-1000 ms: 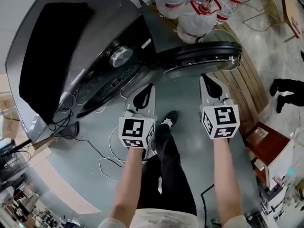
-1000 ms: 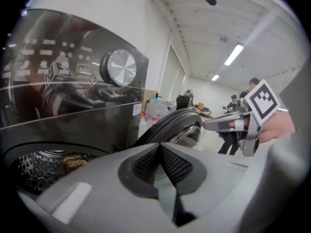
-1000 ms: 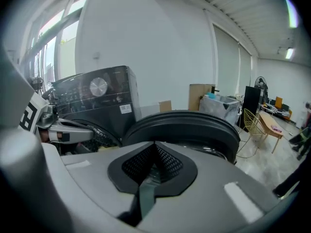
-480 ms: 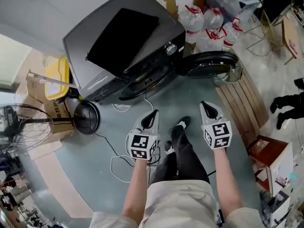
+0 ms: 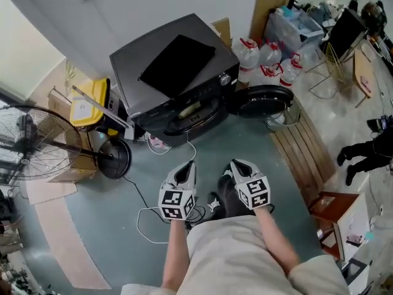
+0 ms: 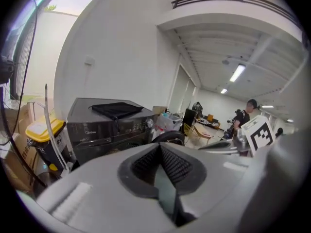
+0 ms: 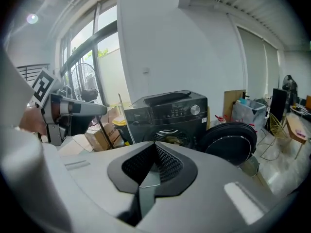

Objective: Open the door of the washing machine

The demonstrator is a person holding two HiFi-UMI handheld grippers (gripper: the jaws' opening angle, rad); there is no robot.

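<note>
A dark grey washing machine [image 5: 178, 78] stands against the wall with a black cloth [image 5: 178, 57] on its top. Its round door [image 5: 264, 100] hangs swung wide open to the right, and the drum opening [image 5: 193, 112] is exposed. My left gripper [image 5: 187, 165] and right gripper [image 5: 235, 163] are side by side above the floor, well back from the machine, both shut with nothing in them. In the left gripper view the machine [image 6: 107, 125] and door [image 6: 170, 137] lie beyond the shut jaws. The right gripper view shows the machine [image 7: 170, 115] and the open door [image 7: 231, 140] ahead.
A standing fan [image 5: 37, 143] and a yellow bin [image 5: 86, 106] are left of the machine. Large water bottles [image 5: 264, 57] stand behind the door, with a wooden pallet [image 5: 304, 149] to the right. White cables [image 5: 147, 217] lie on the floor by my feet.
Both grippers have drawn back and up from the machine, closer to my body, and the view has pulled away. The door stays open and both grippers stay shut.
</note>
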